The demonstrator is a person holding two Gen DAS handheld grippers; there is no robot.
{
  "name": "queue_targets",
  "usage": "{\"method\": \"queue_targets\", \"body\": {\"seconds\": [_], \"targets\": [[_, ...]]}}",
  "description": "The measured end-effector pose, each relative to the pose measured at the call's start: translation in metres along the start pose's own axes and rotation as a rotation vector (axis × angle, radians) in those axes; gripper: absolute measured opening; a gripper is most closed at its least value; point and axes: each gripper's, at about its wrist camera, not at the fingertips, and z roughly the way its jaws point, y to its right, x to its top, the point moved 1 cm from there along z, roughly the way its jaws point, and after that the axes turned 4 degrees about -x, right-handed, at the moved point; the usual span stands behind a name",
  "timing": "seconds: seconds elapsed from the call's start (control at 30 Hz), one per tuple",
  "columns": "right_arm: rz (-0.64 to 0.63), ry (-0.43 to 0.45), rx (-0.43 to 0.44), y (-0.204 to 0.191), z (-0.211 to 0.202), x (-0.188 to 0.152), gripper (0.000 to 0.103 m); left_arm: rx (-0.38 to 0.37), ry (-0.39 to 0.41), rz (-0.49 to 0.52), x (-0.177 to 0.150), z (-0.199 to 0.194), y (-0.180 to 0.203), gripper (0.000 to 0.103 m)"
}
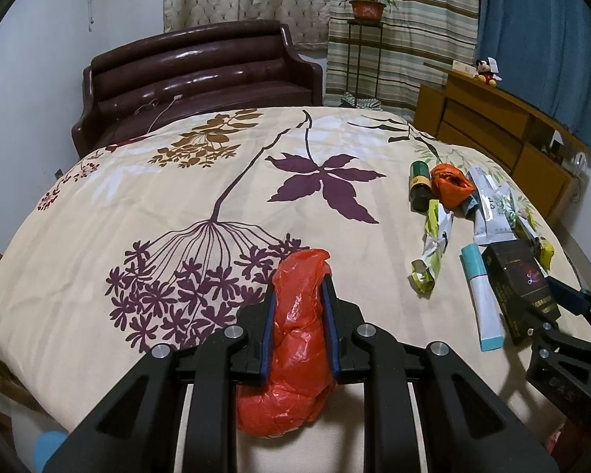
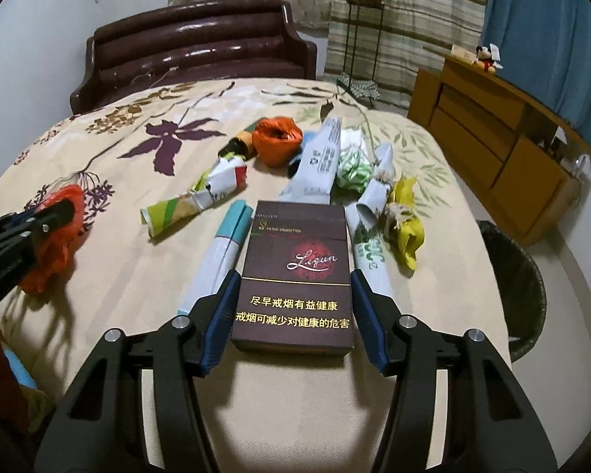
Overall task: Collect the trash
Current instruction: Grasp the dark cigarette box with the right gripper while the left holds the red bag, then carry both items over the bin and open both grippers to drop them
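My left gripper (image 1: pixel 298 280) is shut on a crumpled red plastic bag (image 1: pixel 297 339) above the near edge of the bed; it also shows in the right wrist view (image 2: pixel 57 236). My right gripper (image 2: pixel 293 280) straddles a dark cigarette box (image 2: pixel 295 276) lying on the bed; the jaws stand on either side with small gaps. The box shows in the left wrist view (image 1: pixel 522 291) too. Around it lie a teal-capped white tube (image 2: pixel 220 252), a crumpled orange wrapper (image 2: pixel 275 140), a green bottle (image 1: pixel 419 185) and several crushed packets (image 2: pixel 197 201).
A floral quilt (image 1: pixel 177 181) covers the bed. A black-lined waste bin (image 2: pixel 520 283) stands at the bed's right side. A brown leather sofa (image 1: pixel 193 79) is behind the bed, and a wooden dresser (image 2: pixel 488 146) stands to the right.
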Motion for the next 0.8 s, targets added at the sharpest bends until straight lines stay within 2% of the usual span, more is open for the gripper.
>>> {"method": "queue_targets", "body": {"seconds": [0.2,0.37,0.57,0.8], "targets": [[-0.011,-0.026,0.001,-0.004,0.008,-0.001,0.056,0.0,-0.003,0.001,0.0,0.001,0.001,0.022],[-0.029,-0.013,-0.001,-0.006,0.007,-0.001,0.054,0.001,-0.004,0.0,0.0,0.002,0.001,0.022],[-0.033,0.043,0.0,-0.004,-0.007,0.003,0.053,-0.01,0.004,0.003,0.001,0.002,0.007,0.022],[0.025,0.127,-0.021,0.027,-0.031,0.016,0.053,-0.059,0.028,0.029,0.009,-0.003,0.035,0.022]]}}
